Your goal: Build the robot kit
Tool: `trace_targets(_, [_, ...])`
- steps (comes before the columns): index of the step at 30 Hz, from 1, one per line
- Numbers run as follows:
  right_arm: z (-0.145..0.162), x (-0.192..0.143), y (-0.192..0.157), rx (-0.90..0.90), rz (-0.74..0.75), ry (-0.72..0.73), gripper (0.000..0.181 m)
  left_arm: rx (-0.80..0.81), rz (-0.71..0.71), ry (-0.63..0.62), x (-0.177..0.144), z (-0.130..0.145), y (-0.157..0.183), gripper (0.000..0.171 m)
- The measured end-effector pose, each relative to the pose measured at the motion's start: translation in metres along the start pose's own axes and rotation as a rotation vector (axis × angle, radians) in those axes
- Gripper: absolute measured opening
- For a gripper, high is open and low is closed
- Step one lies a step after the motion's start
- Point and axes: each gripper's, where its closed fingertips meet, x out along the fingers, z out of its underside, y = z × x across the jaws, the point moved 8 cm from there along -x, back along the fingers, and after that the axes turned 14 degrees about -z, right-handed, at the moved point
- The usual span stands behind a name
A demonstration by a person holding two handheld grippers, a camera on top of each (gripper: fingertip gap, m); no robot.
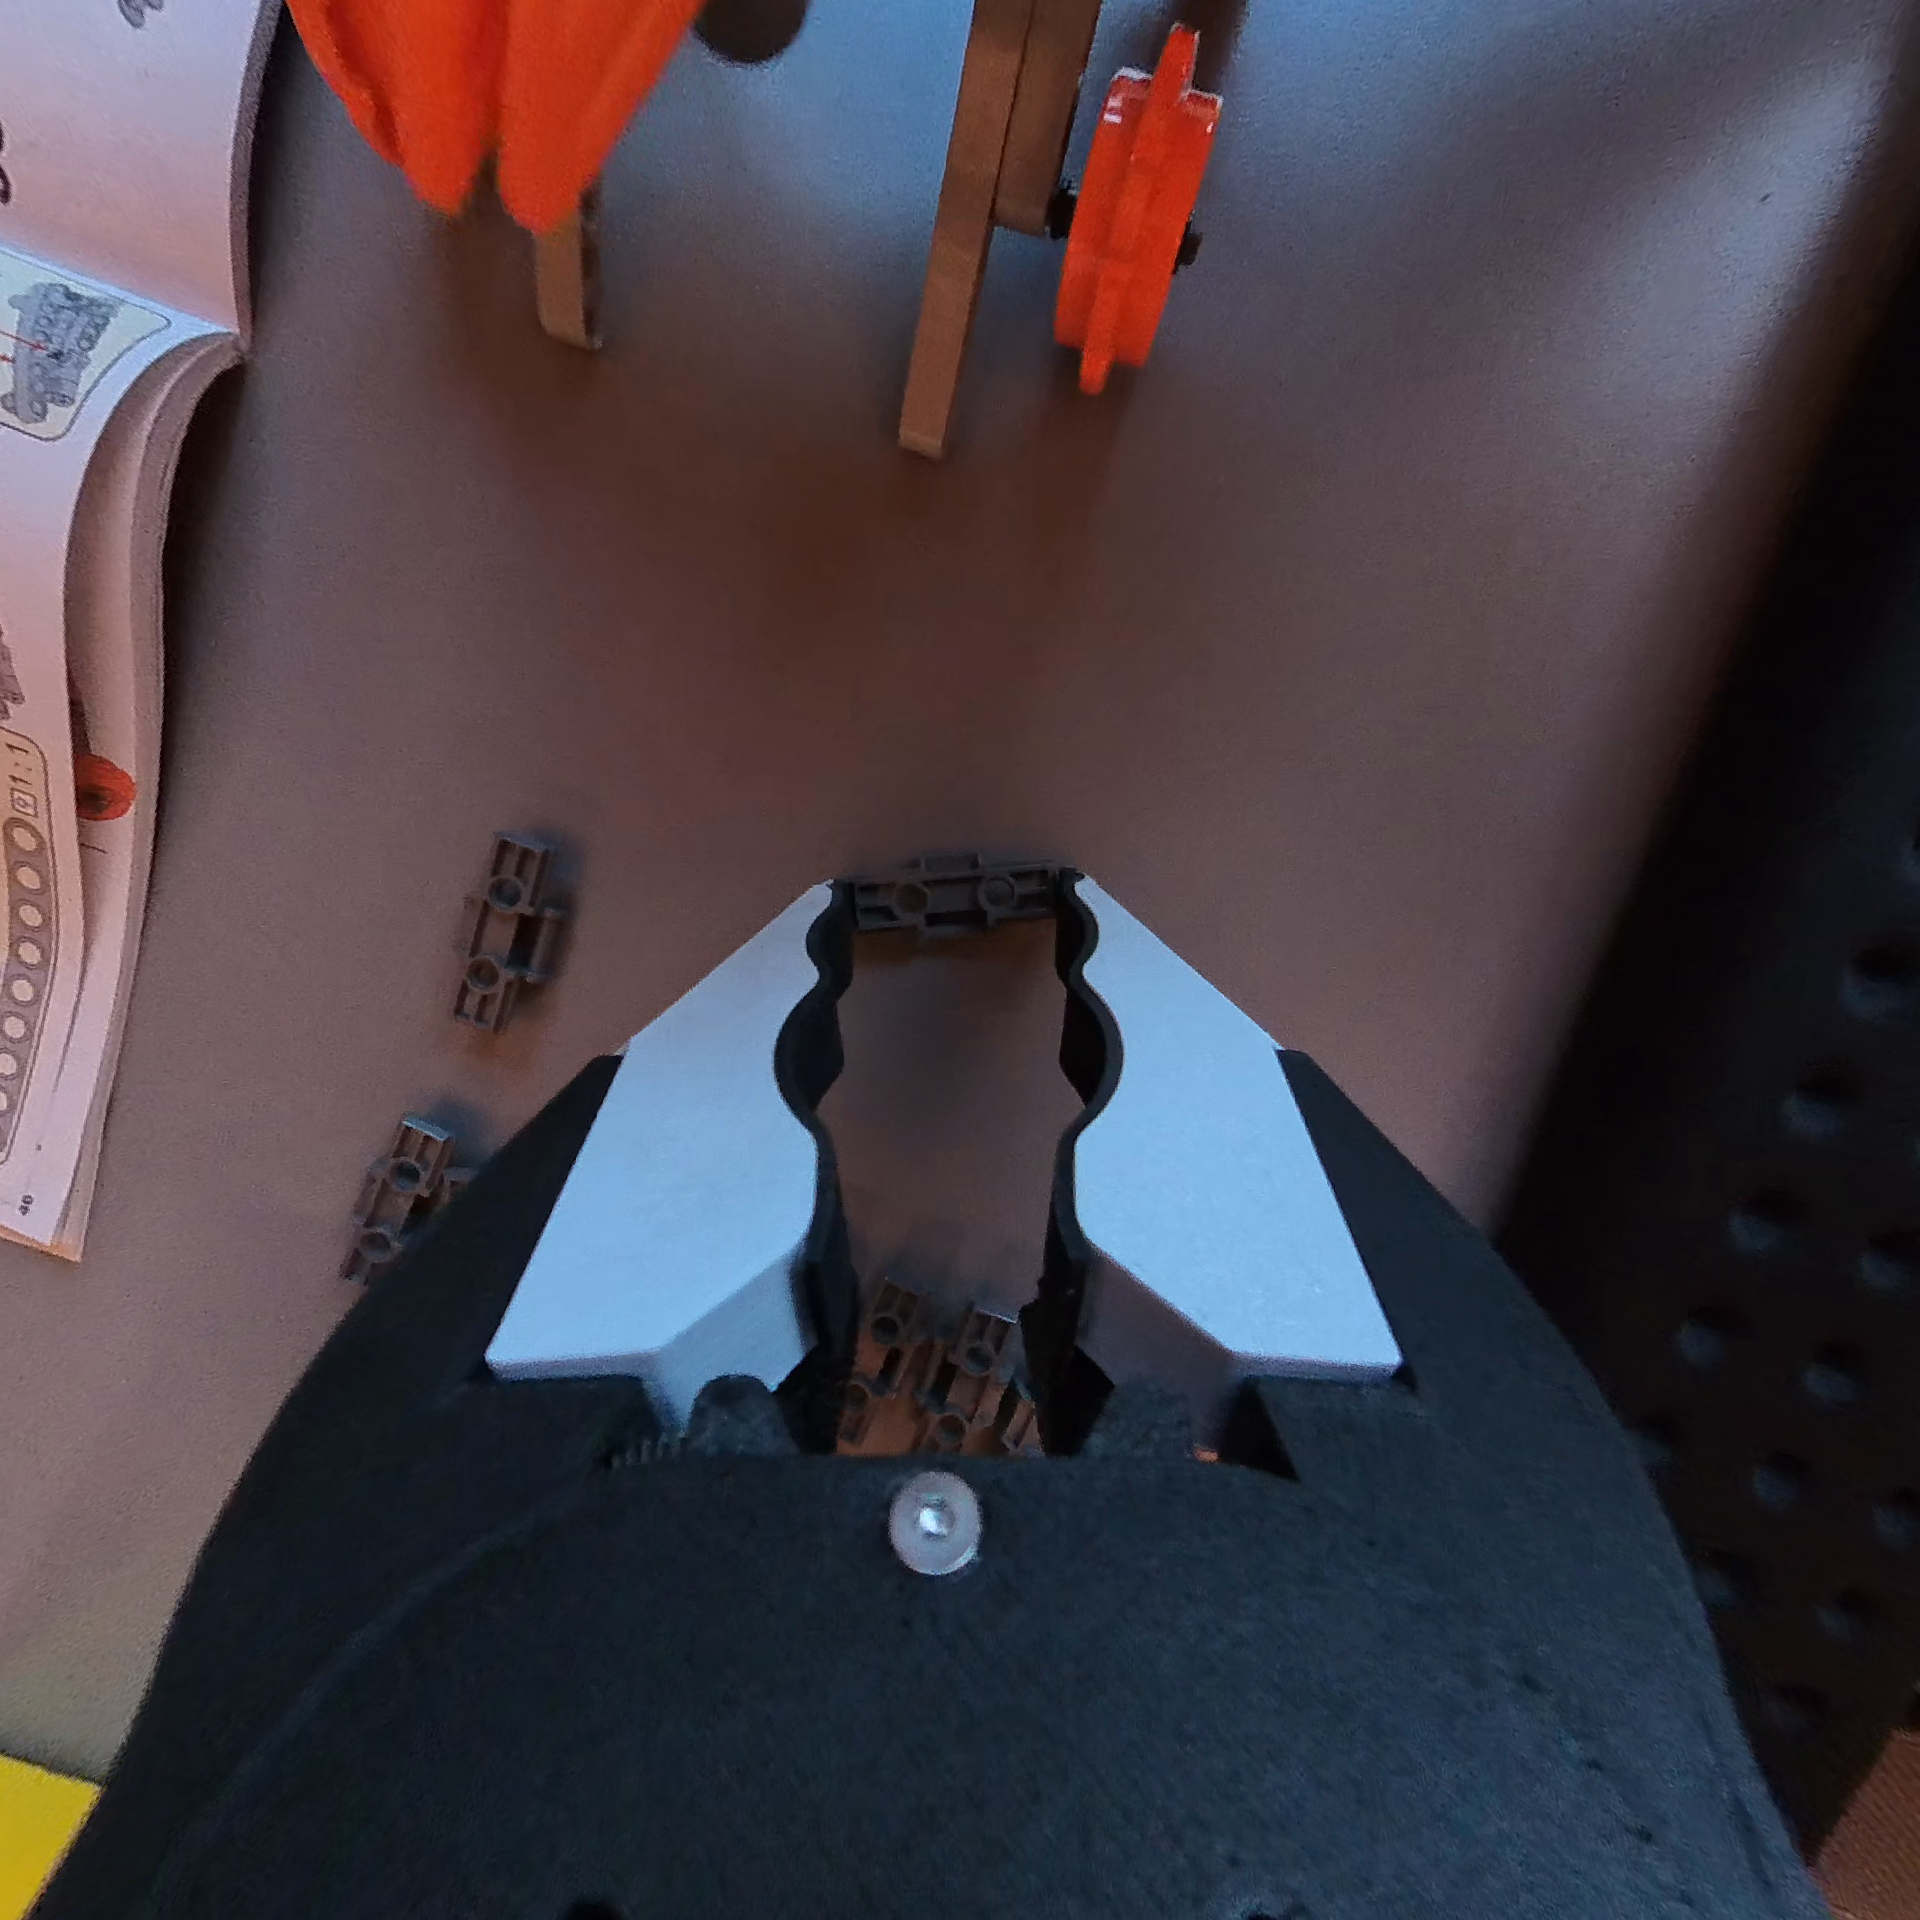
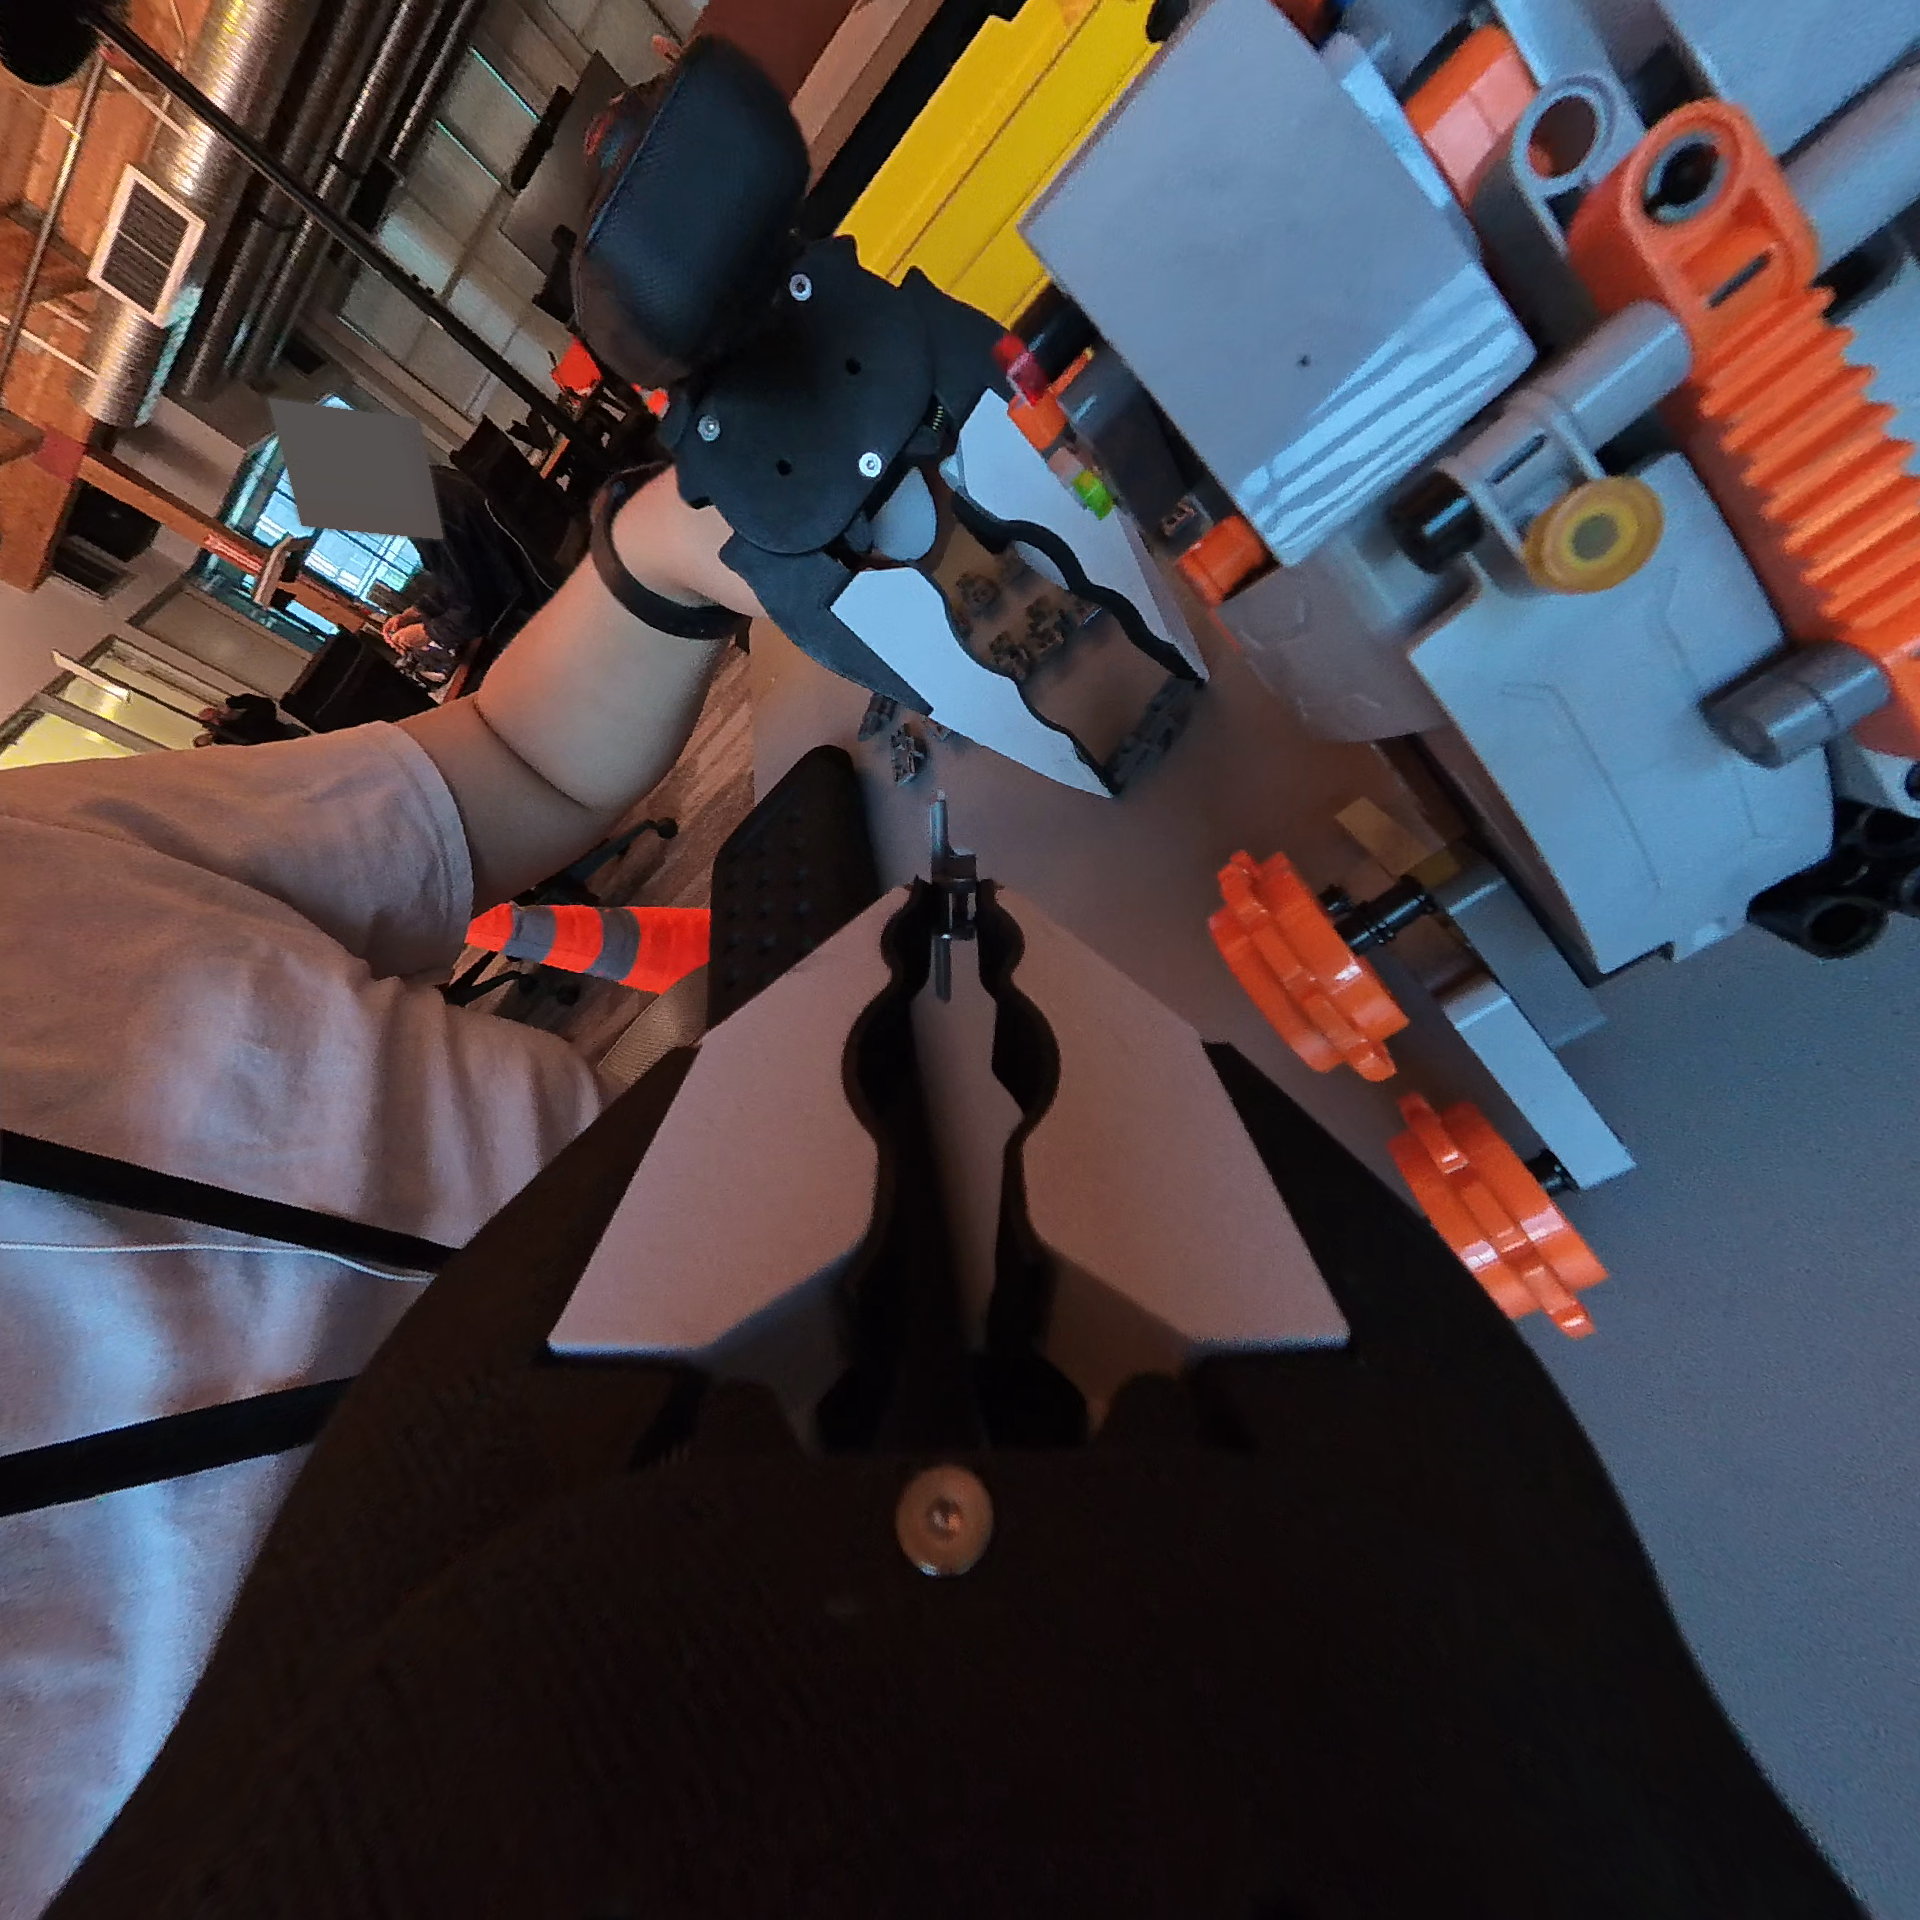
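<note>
Left gripper [image 1: 958, 896] is down at the grey tabletop [image 1: 1351, 675], its fingers [image 1: 727, 1122] spread apart with a dark grey connector piece [image 1: 956, 899] spanning the tips, each end touching a tip. Ahead of the fingers there's a broad bare stretch of tabletop, running up to the orange sprocket wheel [image 1: 1127, 229] and tan beams [image 1: 961, 239] at the far side. To the left, two more grey connector pieces [image 1: 509, 930] lie loose, one just beside the gripper body, and an open instruction booklet [image 1: 73, 644] sits along the left edge. More of those grey pieces [image 1: 935, 1371] show through the gap low between the fingers. On the right the tabletop ends at a dark perforated surface [image 1: 1787, 1195].

Right gripper [image 2: 948, 904] now: fingers [image 2: 790, 1174] drawn nearly together, pinching a small dark pin-and-axle piece [image 2: 943, 894] that pokes out past the tips. It hangs above the tabletop near its edge, with a perforated black chair seat [image 2: 790, 883] beyond. Close on its right stands a grey and orange brick-built vehicle model [image 2: 1558, 675], two orange sprocket wheels [image 2: 1299, 977] on its near side. The left gripper shows farther off, just beside that model.
</note>
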Motion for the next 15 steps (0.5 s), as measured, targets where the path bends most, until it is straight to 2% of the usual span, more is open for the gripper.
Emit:
trace_targets(3, [0.0, 0.001, 0.0, 0.009, -0.003, 0.015, 0.007, -0.005, -0.081, 0.09, -0.008, 0.002, 0.004, 0.038])
trace_targets(4, [0.001, 0.002, -0.001, 0.025, -0.016, 0.031, 0.007, -0.004, -0.097, 0.201, -0.018, -0.002, 0.011, 0.037])
trace_targets(6, [0.001, 0.007, -0.007, 0.091, -0.111, 0.098, 0.006, 0.0, -0.122, 0.512, -0.044, -0.014, 0.031, 0.037])
trace_targets(8, [0.002, 0.013, -0.011, 0.194, -0.217, 0.179, 0.005, -0.009, -0.179, 0.706, -0.062, -0.019, 0.048, 0.037])
trace_targets(12, [0.007, 0.021, -0.011, 0.315, -0.303, 0.258, 0.005, 0.032, -0.265, 0.855, -0.074, -0.025, 0.073, 0.037])
trace_targets(15, [0.01, 0.021, -0.01, 0.349, -0.316, 0.261, 0.005, 0.079, -0.313, 0.881, -0.074, -0.027, 0.079, 0.037])
